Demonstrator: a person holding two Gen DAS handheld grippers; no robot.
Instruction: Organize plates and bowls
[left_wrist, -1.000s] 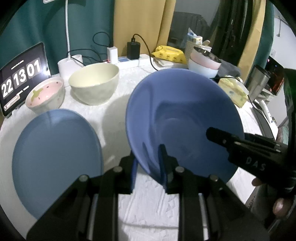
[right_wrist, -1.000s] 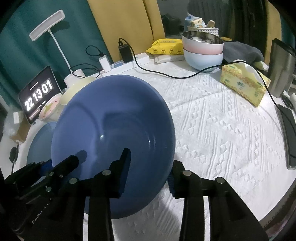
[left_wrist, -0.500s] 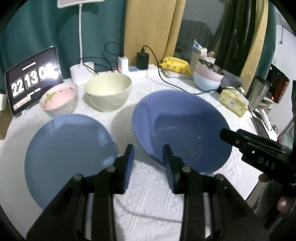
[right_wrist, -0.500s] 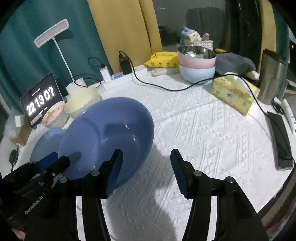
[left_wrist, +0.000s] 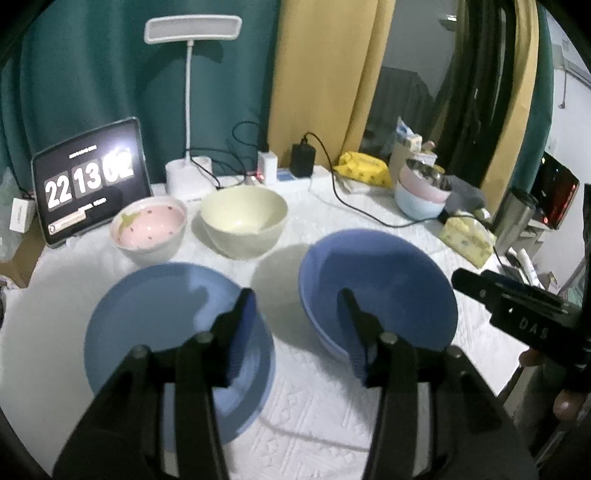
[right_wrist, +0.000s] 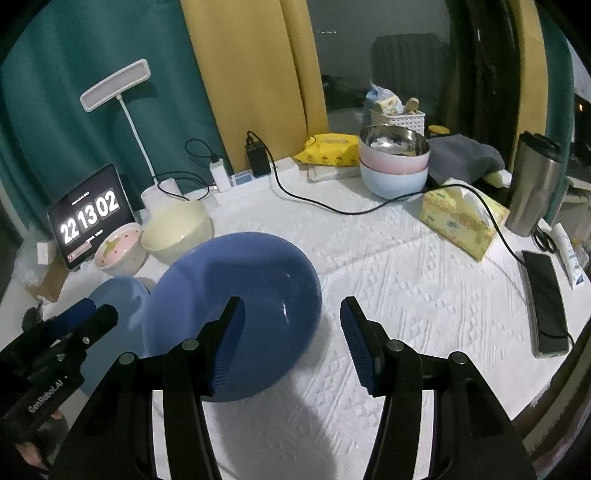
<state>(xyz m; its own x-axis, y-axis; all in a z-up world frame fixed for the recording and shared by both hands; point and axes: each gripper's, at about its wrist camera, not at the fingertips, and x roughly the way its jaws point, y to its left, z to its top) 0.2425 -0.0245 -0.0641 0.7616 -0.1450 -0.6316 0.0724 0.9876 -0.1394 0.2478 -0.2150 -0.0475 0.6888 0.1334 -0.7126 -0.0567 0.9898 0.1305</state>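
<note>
Left hand-held gripper (left_wrist: 299, 314) has just been opening, nothing between its pads. Right hand-held gripper (right_wrist: 291, 325) gapes empty. Blue bowl (left_wrist: 376, 288) rests on the worktop (right_wrist: 406, 277) between them; blue plate (left_wrist: 162, 314) lies left, rims apart. Bare cloth lies right.

Teal curtain (left_wrist: 92, 74) behind the desk (right_wrist: 388, 280), mustard curtain (right_wrist: 251, 74) beside it; dark window (right_wrist: 369, 51) to the right of that; desk wears a white textured cloth; white desk lamp (left_wrist: 192, 29) at the back edge, unlit; room dim, flat cool light.
</note>
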